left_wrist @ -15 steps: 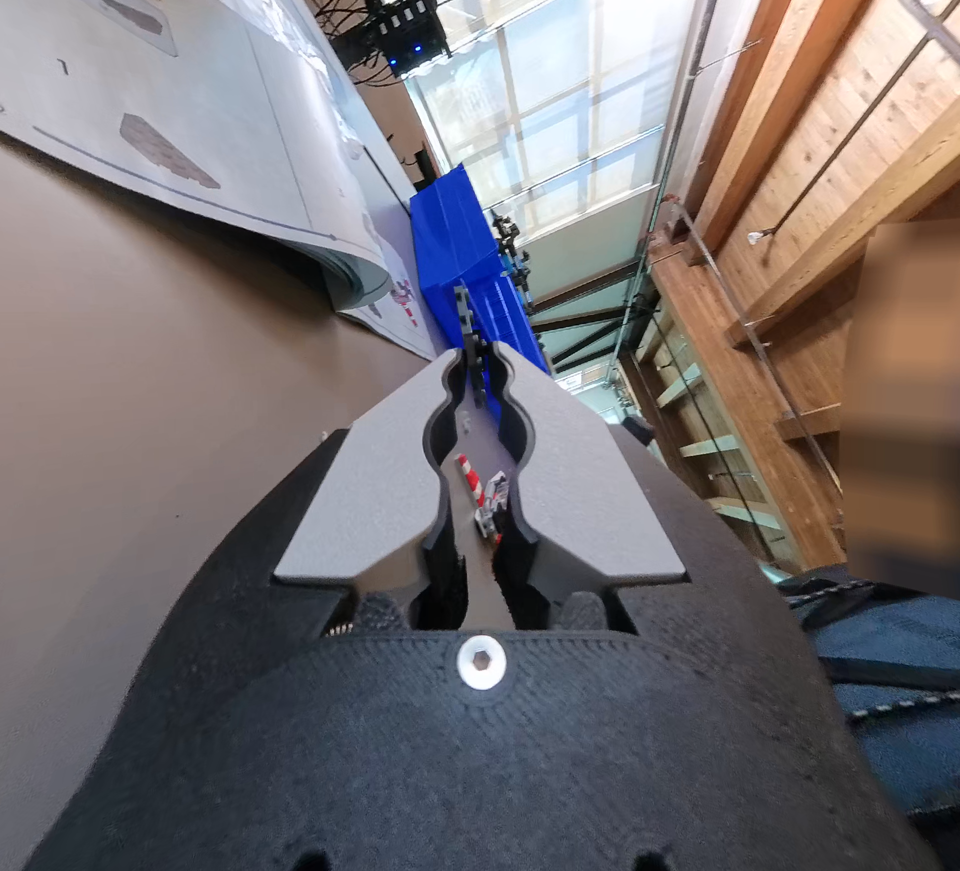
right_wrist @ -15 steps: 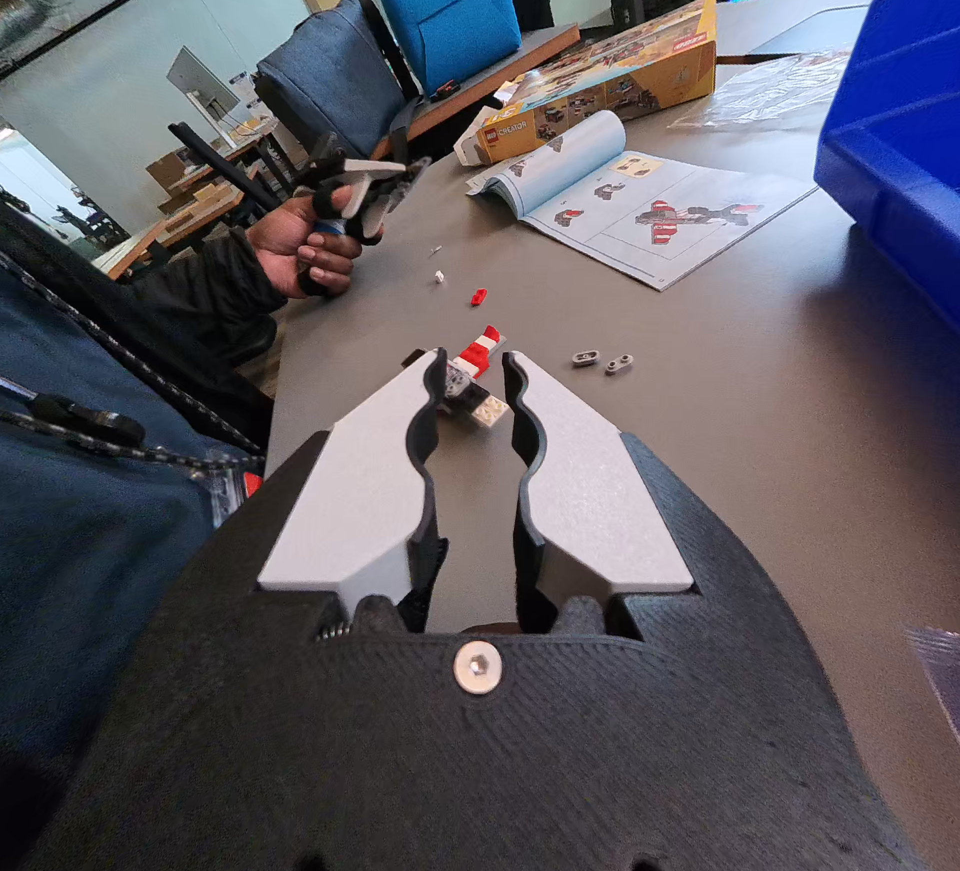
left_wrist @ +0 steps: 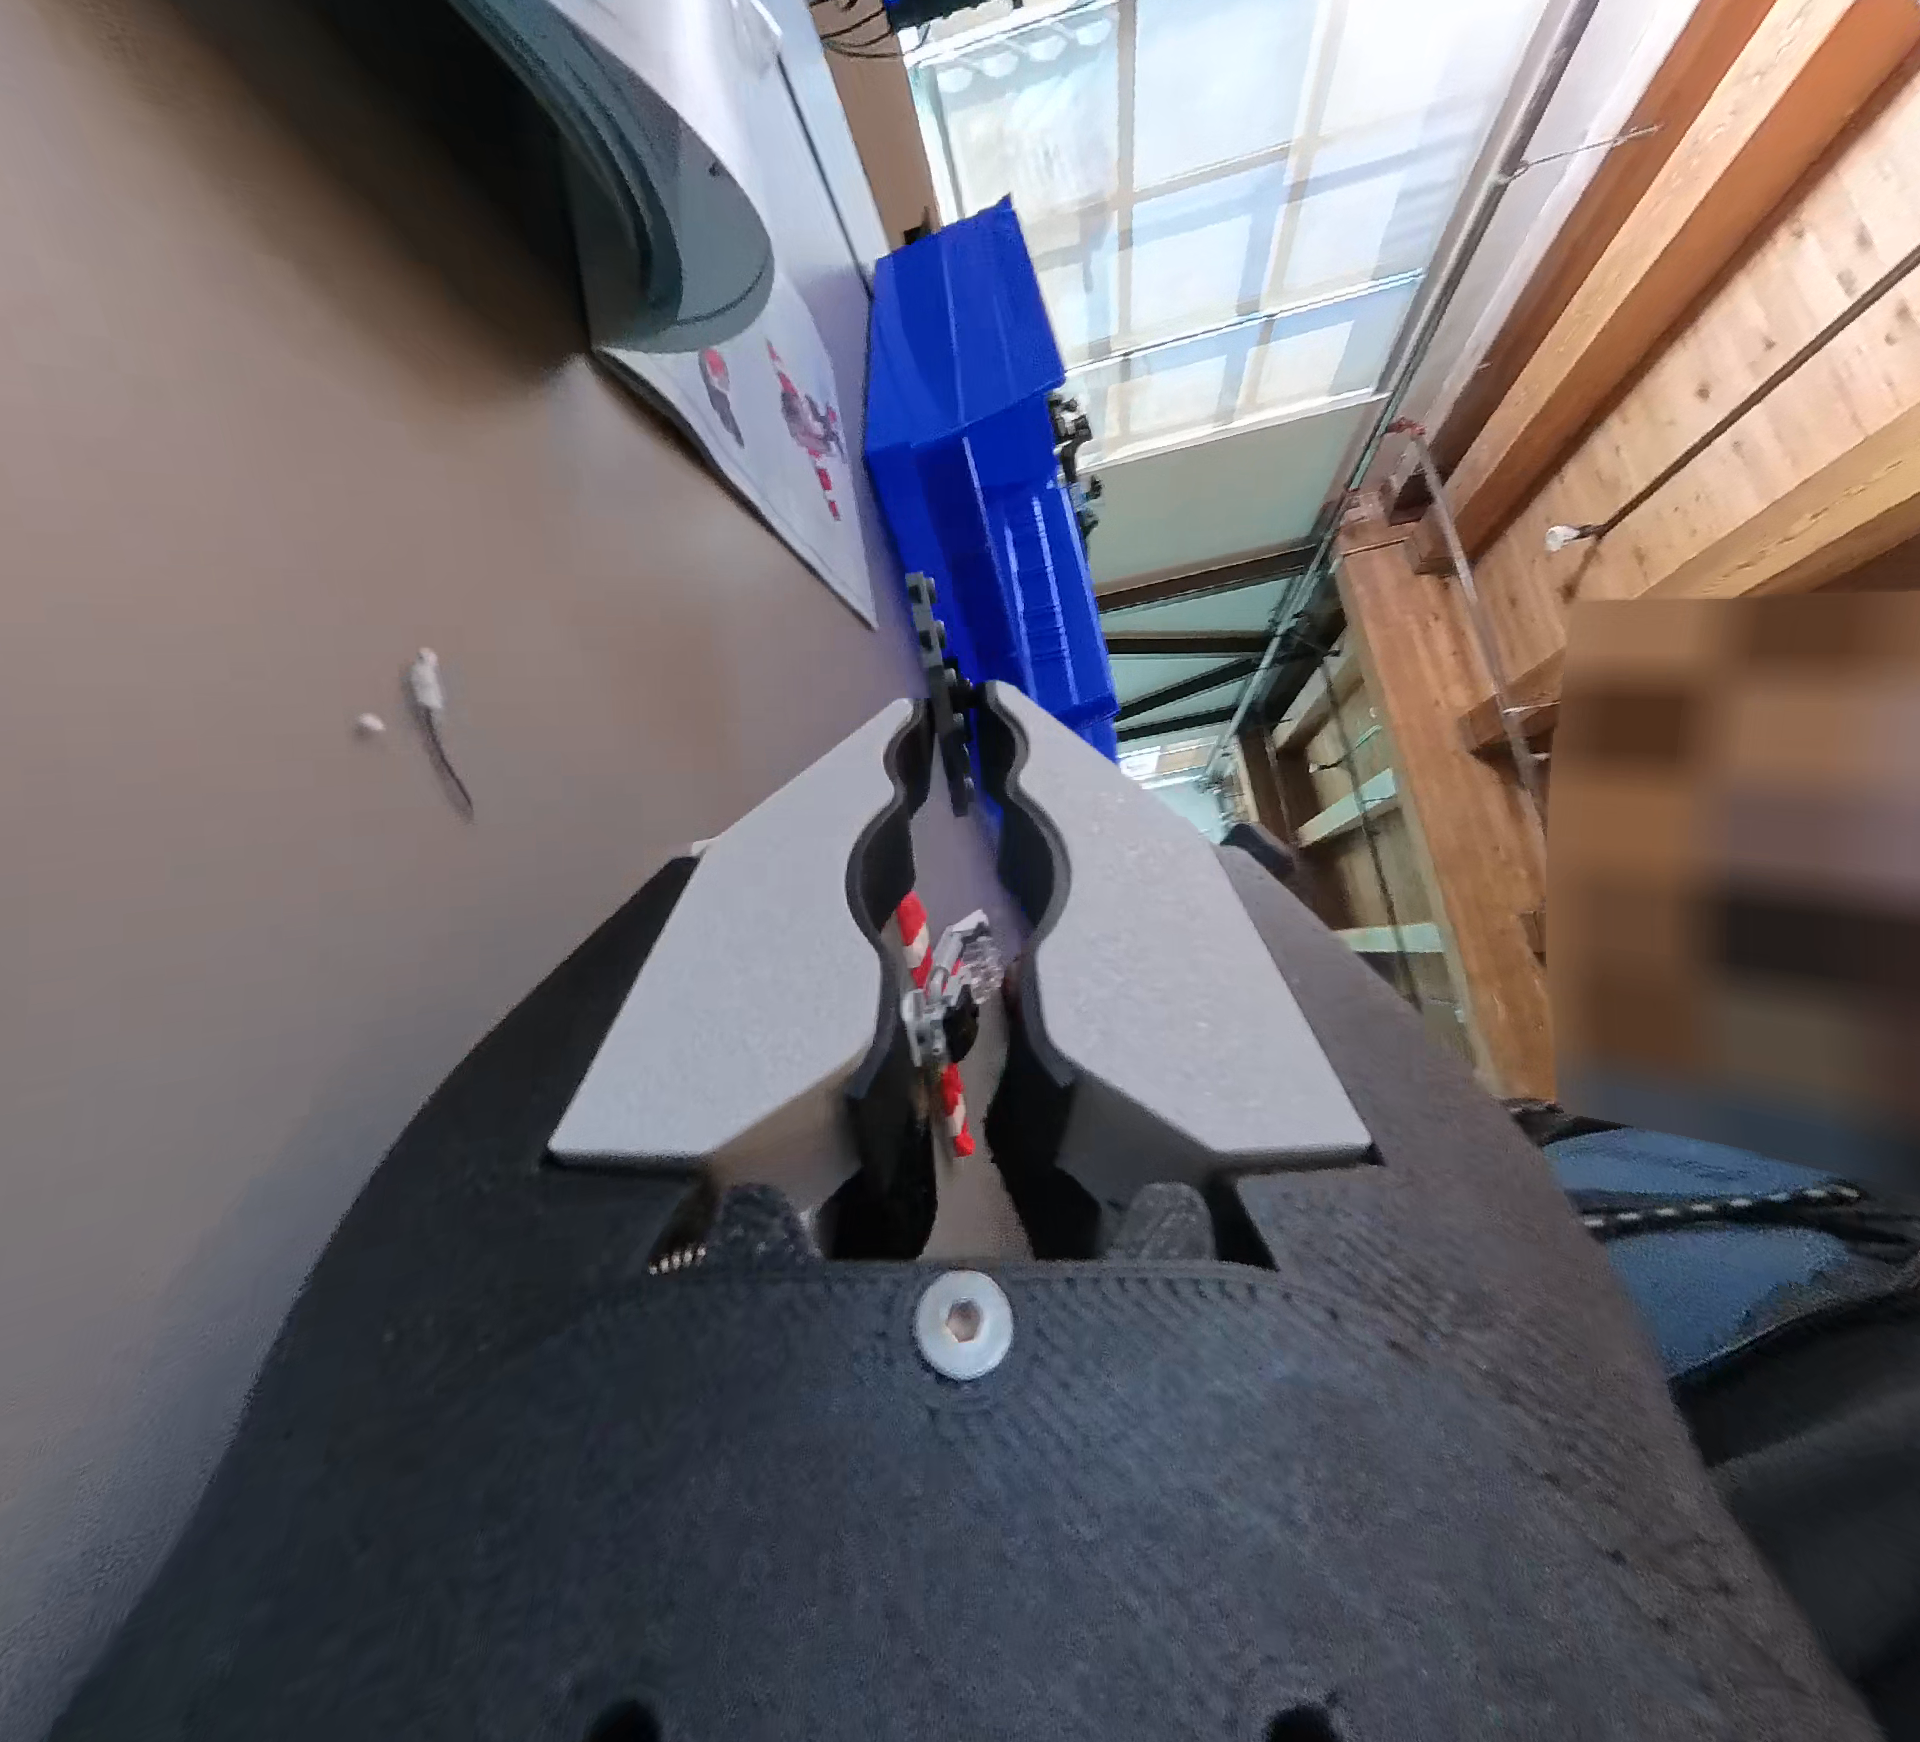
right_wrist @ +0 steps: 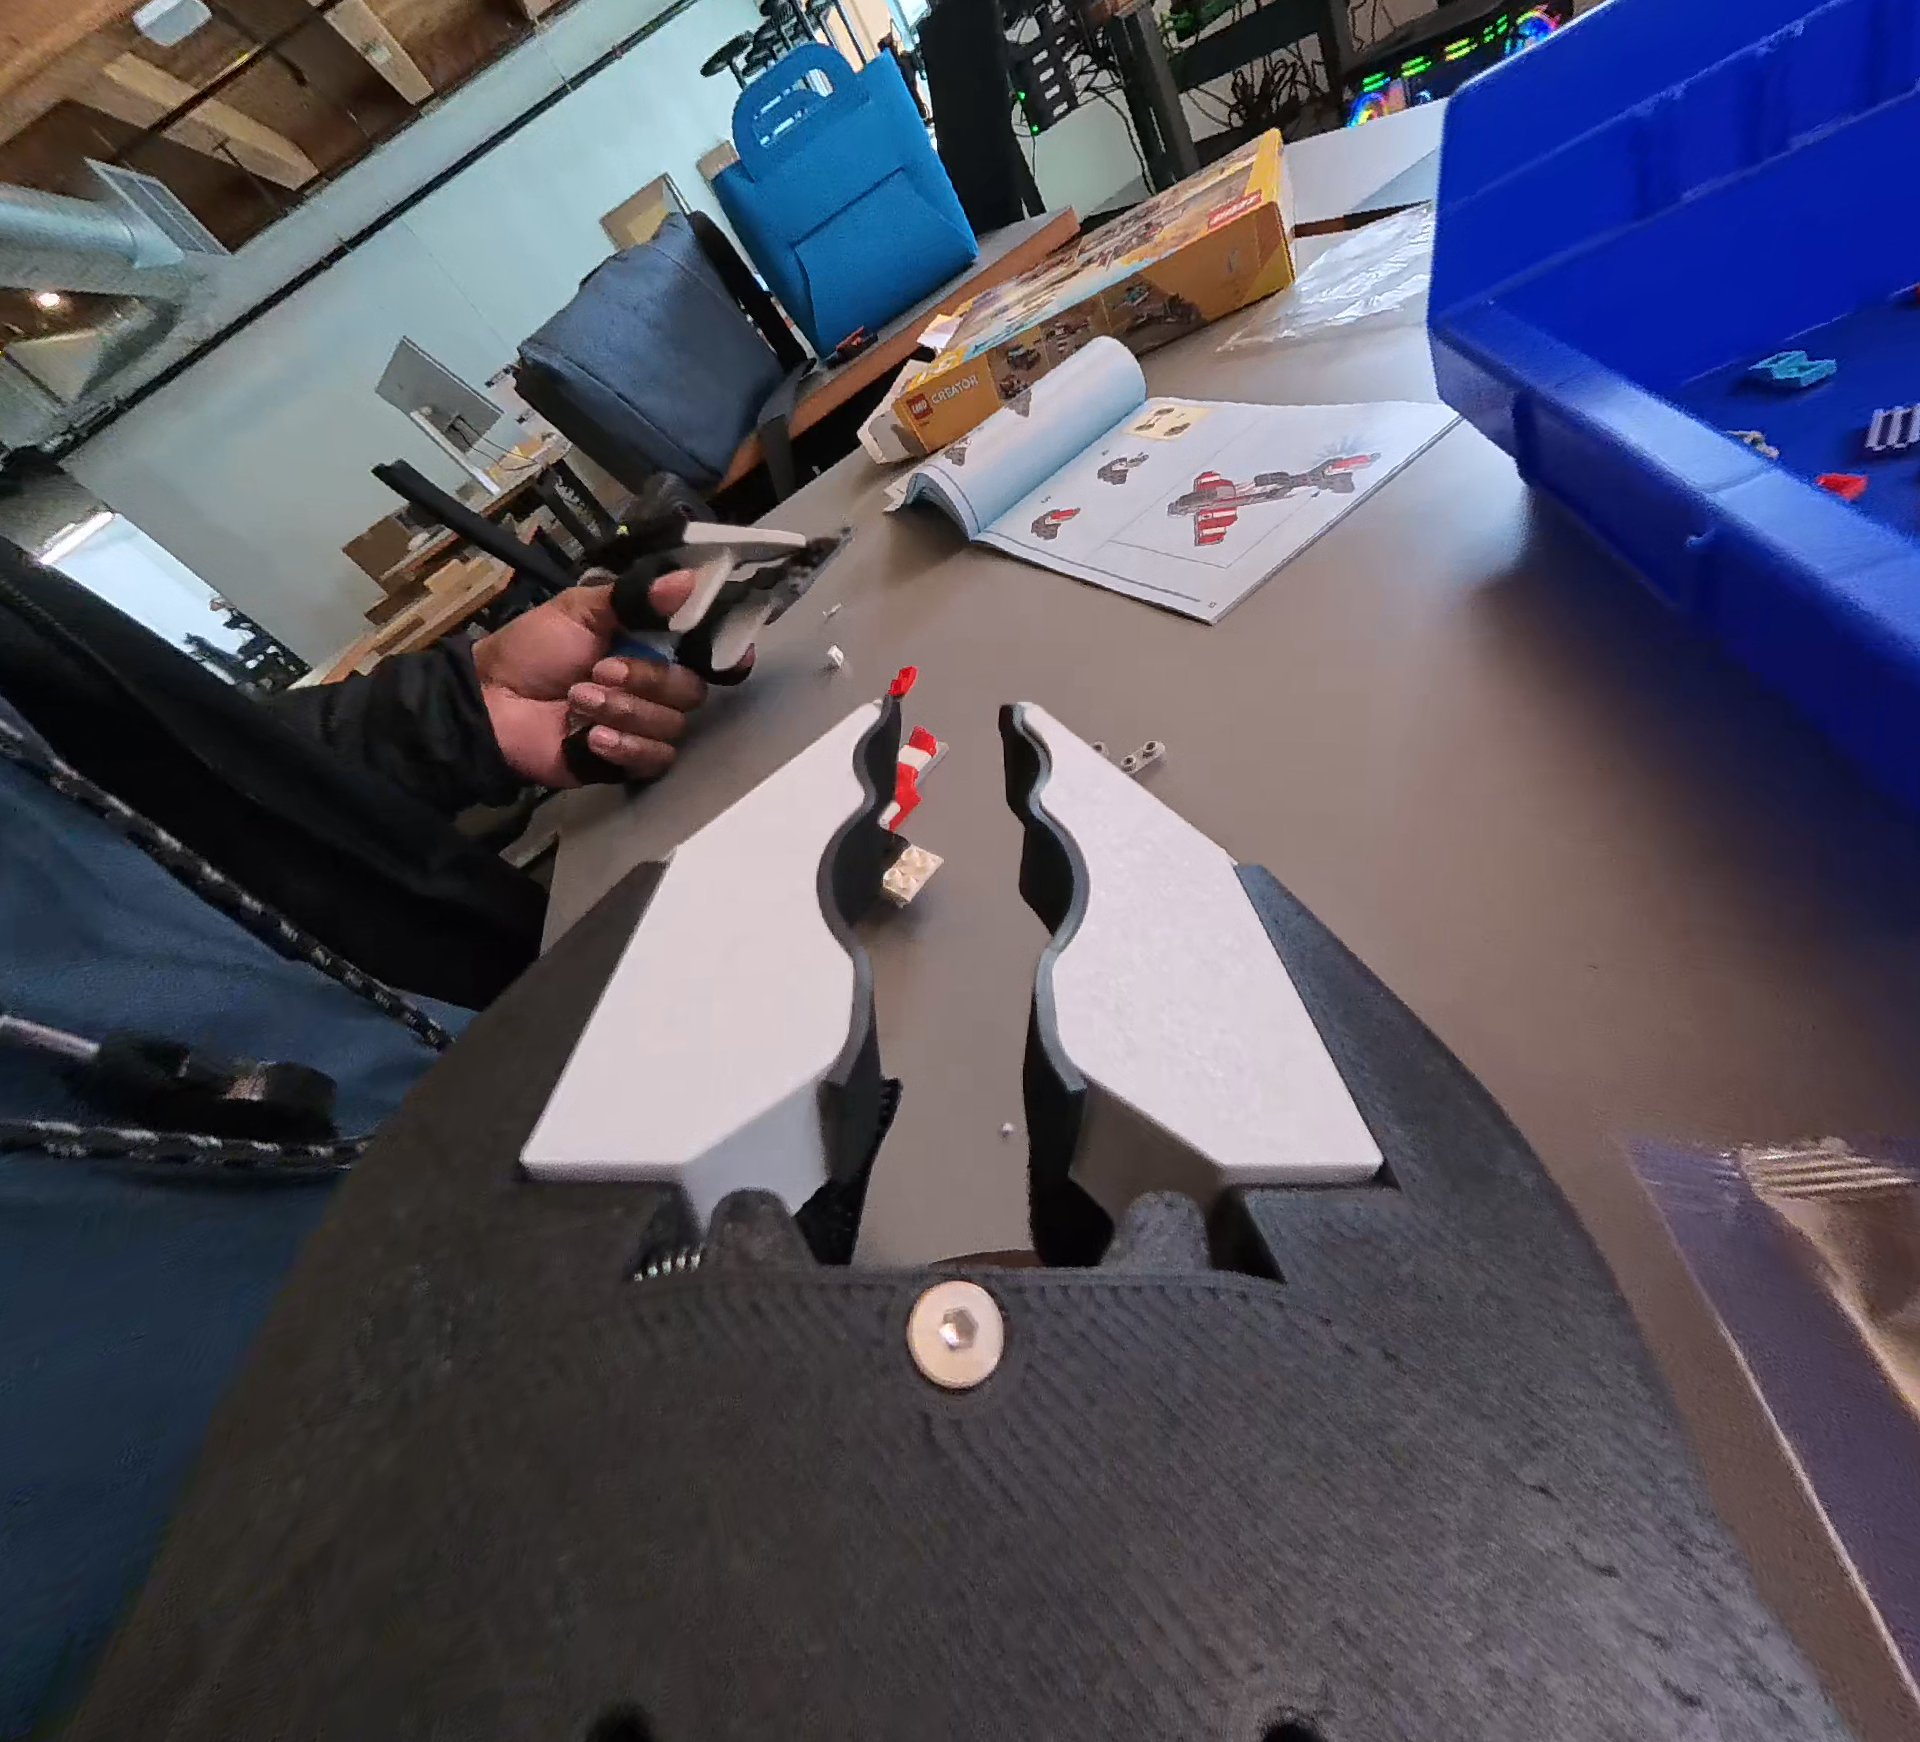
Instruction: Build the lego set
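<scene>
Few loose bricks (right_wrist: 1789, 370) in blue bin (right_wrist: 1621, 404) on desk (right_wrist: 1455, 809). Left hand-held gripper (left_wrist: 951, 726) pinches dark plate (left_wrist: 943, 705); right hand-held gripper (right_wrist: 940, 721) spread, empty.

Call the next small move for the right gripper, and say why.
Probably shift the right gripper sideways until the red-and-white model sits centred, then close on it. Its jaws are open, and the model lies on the table off-centre, close to one finger. The left gripper already grips a dark grey piece, so steadying the model likely comes first.
</scene>
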Demonstrator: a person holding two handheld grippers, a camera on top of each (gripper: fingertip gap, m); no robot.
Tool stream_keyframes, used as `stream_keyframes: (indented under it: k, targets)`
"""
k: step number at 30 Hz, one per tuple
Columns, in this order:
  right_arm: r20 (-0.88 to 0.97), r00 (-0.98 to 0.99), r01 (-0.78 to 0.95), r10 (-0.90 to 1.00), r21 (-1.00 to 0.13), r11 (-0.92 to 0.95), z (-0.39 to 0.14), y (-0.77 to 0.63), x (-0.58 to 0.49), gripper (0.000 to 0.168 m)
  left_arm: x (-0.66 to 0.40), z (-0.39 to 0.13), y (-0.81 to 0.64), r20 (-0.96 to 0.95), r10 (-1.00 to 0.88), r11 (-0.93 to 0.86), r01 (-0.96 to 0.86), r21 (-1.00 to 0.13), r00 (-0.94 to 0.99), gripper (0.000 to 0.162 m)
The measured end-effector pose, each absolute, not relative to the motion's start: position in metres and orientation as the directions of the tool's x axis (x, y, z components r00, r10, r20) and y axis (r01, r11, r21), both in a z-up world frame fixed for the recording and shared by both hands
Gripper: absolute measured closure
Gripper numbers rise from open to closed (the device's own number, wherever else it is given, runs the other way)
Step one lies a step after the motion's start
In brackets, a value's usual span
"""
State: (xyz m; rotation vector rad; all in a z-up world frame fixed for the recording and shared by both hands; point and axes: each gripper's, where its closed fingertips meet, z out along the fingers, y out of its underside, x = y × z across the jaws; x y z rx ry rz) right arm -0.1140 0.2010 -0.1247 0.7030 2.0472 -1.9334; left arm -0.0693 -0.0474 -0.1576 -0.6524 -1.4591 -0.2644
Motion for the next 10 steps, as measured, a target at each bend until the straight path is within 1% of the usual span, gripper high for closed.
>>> stream_keyframes:
  k: [1,5,10]
  targets:
    - [-0.486,-0.856,0.496,0.18,-0.868,0.013,-0.125,0.201,-0.114,0.148,-0.07,-0.159,-0.046,0.967,0.229,0.797,0.548,-0.254,0.114,0.155]
    - [-0.493,-0.852,0.502,0.178,-0.865,0.007,-0.125,0.201,-0.115,0.149,-0.072,-0.163,-0.04,0.975,0.197,0.769,0.601,-0.216,0.099,0.154]
    - [-0.498,-0.855,0.5,0.148,-0.866,-0.023,-0.12,0.205,-0.111,0.151,-0.073,-0.171,-0.026,0.969,0.234,0.708,0.67,-0.222,0.075,0.154]
